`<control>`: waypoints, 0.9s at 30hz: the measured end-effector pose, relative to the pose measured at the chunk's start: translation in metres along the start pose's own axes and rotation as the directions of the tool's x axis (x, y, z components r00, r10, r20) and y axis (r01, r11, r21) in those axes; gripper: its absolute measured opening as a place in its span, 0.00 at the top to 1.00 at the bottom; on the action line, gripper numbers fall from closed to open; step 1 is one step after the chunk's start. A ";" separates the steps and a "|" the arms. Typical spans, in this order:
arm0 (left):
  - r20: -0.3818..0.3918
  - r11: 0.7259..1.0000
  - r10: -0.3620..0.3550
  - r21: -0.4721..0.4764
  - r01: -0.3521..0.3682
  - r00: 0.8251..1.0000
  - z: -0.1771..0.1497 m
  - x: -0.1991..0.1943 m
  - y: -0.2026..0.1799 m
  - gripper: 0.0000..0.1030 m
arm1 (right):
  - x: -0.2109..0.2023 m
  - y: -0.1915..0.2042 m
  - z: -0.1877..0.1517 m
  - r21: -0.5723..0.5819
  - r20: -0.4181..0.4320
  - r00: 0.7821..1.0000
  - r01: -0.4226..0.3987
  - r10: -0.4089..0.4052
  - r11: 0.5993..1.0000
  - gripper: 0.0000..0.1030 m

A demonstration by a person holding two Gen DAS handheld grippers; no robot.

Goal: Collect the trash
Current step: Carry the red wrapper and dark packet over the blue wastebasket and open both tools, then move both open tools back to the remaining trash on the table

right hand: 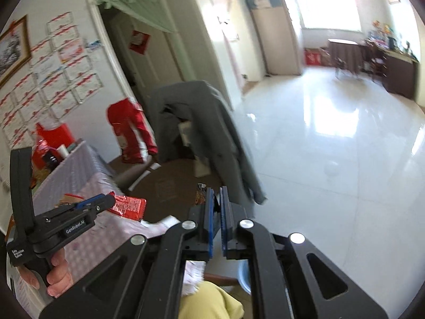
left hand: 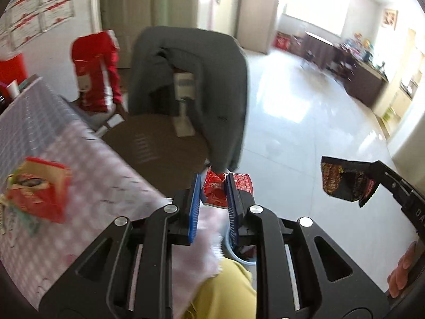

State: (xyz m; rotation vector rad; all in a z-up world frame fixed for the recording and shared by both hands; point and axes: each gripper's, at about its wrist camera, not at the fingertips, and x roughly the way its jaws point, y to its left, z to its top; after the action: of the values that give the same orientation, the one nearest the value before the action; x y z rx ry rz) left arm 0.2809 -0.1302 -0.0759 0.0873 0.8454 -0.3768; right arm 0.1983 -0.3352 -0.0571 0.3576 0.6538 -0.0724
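Yellow cloth over the person's knee (left hand: 223,287) filled the bottom of both views, with the rim of a pale blue plastic bin (left hand: 240,259) just beyond it. The left claw (left hand: 212,186) was clamped on a crumpled red foil wrapper (left hand: 216,188), held past the edge of the counter (left hand: 87,164) with its pink-and-white checked cloth. At 3 o'clock in the left view, the right claw (right hand: 217,199) pinched a dark black-and-red crinkled snack packet (left hand: 342,180); its blue pads (right hand: 211,212) stood nearly together on it. A red cardboard box (left hand: 39,188) lay on the counter at 9 o'clock. Farther off at 12 o'clock stood a brown round-seated chair (left hand: 156,146) draped with a grey jacket (left hand: 202,79). Beyond it, a glossy white tiled floor (right hand: 332,146) ran to a bright window.
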 end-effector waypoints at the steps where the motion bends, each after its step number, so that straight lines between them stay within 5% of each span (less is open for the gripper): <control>1: -0.012 1.000 -0.009 0.009 0.009 1.000 -0.001 0.006 -0.006 0.81 | 0.001 -0.008 -0.003 0.009 -0.008 1.000 0.012 -0.012 1.000 0.95; 9: -0.155 0.988 -0.048 0.140 0.070 0.987 -0.019 0.069 -0.081 0.80 | 0.004 -0.066 -0.036 0.097 -0.077 0.993 0.100 -0.093 0.990 0.95; 10: -0.179 0.986 -0.035 0.154 0.063 0.983 -0.021 0.077 -0.089 0.69 | 0.004 -0.069 -0.038 0.101 -0.084 0.992 0.106 -0.098 0.989 0.95; 11: -0.199 0.986 -0.026 0.156 0.058 0.980 -0.023 0.083 -0.091 0.39 | 0.004 -0.073 -0.041 0.105 -0.091 0.990 0.113 -0.104 0.988 0.95; 12: -0.212 0.987 -0.030 0.149 0.063 0.977 -0.025 0.089 -0.094 0.32 | 0.005 -0.079 -0.046 0.113 -0.100 0.989 0.122 -0.111 0.986 0.95; 22: -0.216 0.985 0.010 0.169 0.027 0.976 -0.036 0.087 -0.083 0.32 | 0.028 -0.093 -0.058 0.154 -0.182 0.975 0.159 -0.130 0.975 0.91; 23: -0.213 0.985 0.016 0.171 0.021 0.977 -0.037 0.086 -0.082 0.32 | 0.031 -0.093 -0.057 0.160 -0.186 0.973 0.167 -0.137 0.973 0.80; 24: -0.214 0.984 0.020 0.175 0.018 0.977 -0.038 0.084 -0.080 0.32 | 0.035 -0.094 -0.055 0.178 -0.194 0.973 0.162 -0.127 0.971 0.42; 25: -0.215 0.985 0.019 0.173 0.019 0.977 -0.039 0.082 -0.078 0.32 | 0.038 -0.095 -0.053 0.194 -0.205 0.971 0.162 -0.122 0.968 0.15; 27: -0.214 0.986 0.015 0.165 0.021 0.977 -0.039 0.080 -0.075 0.32 | 0.038 -0.098 -0.052 0.240 -0.186 0.976 0.158 -0.115 0.958 0.15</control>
State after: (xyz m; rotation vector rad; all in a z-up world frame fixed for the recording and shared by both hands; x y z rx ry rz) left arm 0.2741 -0.2148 -0.1561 0.2862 1.0262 -0.4459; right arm 0.1804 -0.4069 -0.1483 0.5696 0.8412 -0.2625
